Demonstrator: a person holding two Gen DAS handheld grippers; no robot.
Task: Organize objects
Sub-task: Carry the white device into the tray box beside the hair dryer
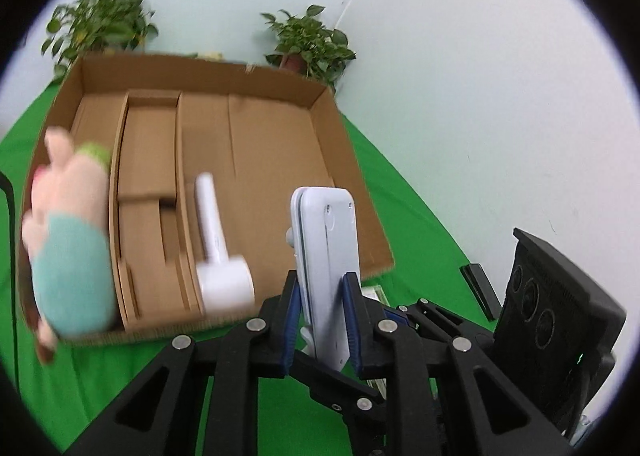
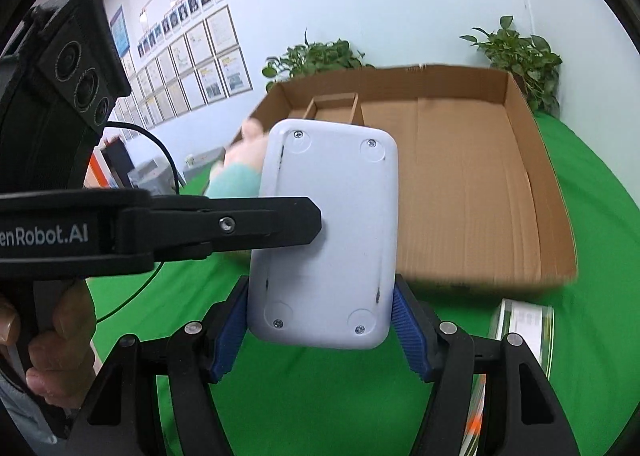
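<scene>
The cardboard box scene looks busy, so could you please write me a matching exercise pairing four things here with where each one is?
Things:
1. white flat device
2. plush toy
3. white hammer-shaped tool
4. potted plants

Places:
A. behind the cardboard box, by the wall
B. lying inside the box
C. at the box's left edge
D. gripped by both the left gripper and the right gripper

Pairs: 1-D, 2-C, 3-B, 4-A

The pink plush toy in a teal shirt [image 1: 68, 252] is smeared by motion blur, its face unreadable, and in the right wrist view the pale grey plastic case [image 2: 324, 232] hides most of it. The white handheld device with a long handle [image 1: 218, 252] is blurred too. The green-and-white flat packet [image 2: 524, 332] is blurred, its print illegible
</scene>
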